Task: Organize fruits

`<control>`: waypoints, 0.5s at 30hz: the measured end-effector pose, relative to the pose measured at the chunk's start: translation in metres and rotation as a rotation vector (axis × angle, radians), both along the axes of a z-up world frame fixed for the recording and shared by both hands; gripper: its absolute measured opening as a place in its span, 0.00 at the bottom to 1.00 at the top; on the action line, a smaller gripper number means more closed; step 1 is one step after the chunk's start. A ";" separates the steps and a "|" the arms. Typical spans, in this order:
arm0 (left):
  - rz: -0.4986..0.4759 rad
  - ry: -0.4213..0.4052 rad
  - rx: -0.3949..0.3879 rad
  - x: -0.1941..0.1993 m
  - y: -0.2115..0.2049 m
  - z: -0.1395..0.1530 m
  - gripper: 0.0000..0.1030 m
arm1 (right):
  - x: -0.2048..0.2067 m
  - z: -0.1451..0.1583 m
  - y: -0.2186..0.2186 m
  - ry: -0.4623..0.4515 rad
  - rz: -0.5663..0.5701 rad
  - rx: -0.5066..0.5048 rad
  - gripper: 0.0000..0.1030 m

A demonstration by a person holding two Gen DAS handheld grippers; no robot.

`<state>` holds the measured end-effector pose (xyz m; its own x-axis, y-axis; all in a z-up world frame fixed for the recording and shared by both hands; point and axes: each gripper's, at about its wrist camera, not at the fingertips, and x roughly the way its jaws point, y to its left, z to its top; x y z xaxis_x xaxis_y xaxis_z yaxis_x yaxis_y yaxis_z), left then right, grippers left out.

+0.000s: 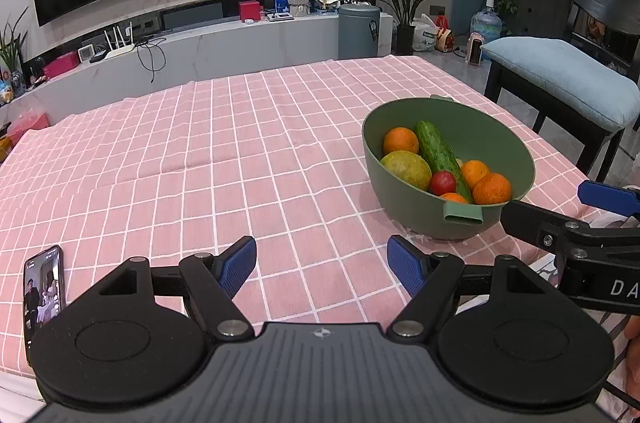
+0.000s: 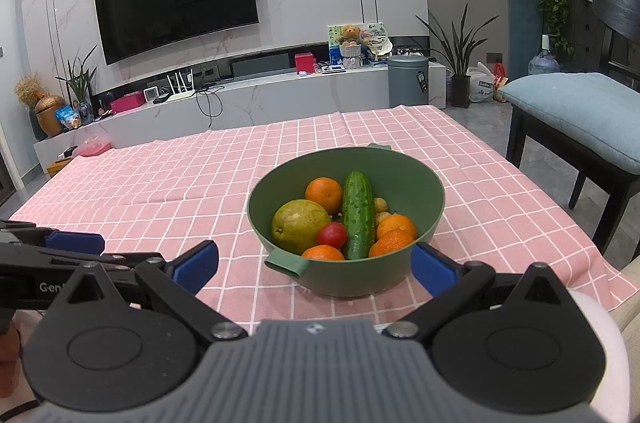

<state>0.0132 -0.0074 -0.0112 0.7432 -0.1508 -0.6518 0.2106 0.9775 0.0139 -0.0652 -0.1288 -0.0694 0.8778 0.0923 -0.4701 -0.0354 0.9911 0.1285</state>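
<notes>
A green bowl (image 2: 424,191) stands on the pink checked tablecloth; it also shows in the left wrist view (image 1: 400,211). It holds a cucumber (image 2: 357,219), a yellow-green pear (image 2: 298,225), a small red tomato (image 2: 332,234) and several oranges (image 2: 324,193). My right gripper (image 2: 316,265) is open and empty, just in front of the bowl's near side, with one blue fingertip (image 2: 434,269) beside the wall. My left gripper (image 1: 322,265) is open and empty over the cloth, left of the bowl. The right gripper's fingers (image 1: 608,197) show at the right edge of the left wrist view.
A phone (image 1: 44,287) with a lit screen lies on the cloth at the near left. A dark chair with a blue cushion (image 2: 580,119) stands at the table's right. A TV console with a grey bin (image 2: 408,81) lies beyond the far edge.
</notes>
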 end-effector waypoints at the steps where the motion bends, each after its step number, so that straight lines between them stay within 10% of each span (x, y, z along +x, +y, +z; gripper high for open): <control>1: -0.001 0.001 0.001 0.000 0.000 0.000 0.85 | 0.000 0.000 0.000 0.000 0.000 0.000 0.95; 15: -0.004 0.007 0.002 0.001 0.000 0.000 0.85 | 0.000 -0.001 0.000 -0.002 0.002 -0.003 0.95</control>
<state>0.0140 -0.0072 -0.0110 0.7381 -0.1525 -0.6572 0.2144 0.9767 0.0142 -0.0655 -0.1288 -0.0700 0.8786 0.0922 -0.4687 -0.0372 0.9914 0.1252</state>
